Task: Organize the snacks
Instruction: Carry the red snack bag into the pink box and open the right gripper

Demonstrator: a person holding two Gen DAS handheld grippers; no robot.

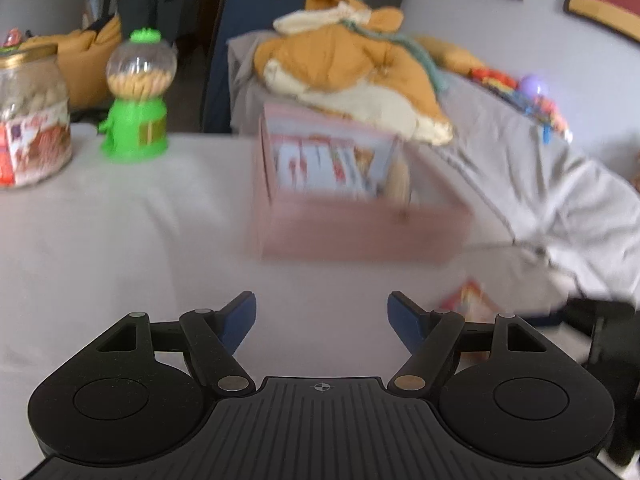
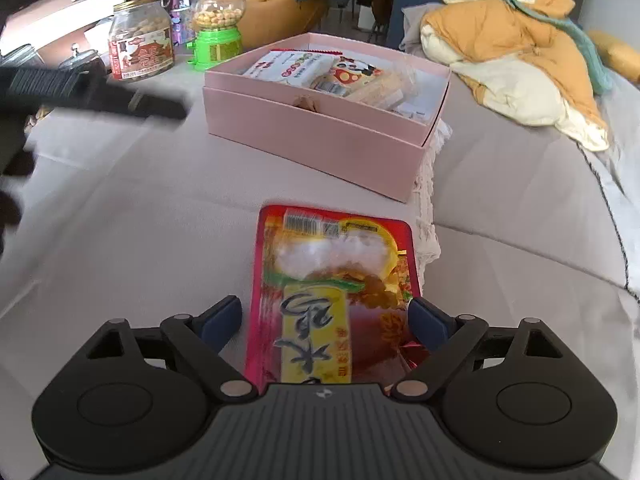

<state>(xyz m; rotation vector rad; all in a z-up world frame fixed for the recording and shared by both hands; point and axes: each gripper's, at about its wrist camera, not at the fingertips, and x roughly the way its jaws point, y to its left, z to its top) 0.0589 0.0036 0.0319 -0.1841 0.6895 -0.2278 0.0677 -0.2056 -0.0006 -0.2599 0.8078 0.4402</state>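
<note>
Red snack pack (image 2: 332, 296), pink box (image 2: 320, 136) of snacks beyond

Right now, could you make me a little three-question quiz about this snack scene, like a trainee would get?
1. True or false: the right gripper has its fingers spread on either side of the red snack packet.
2. Which holds snacks already: A) the pink box, B) the orange jacket, C) the left gripper?
3. Fill in: the candy dispenser beside the glass jar has a base coloured ____.

Key: 1 true; 2 A; 3 green.
</note>
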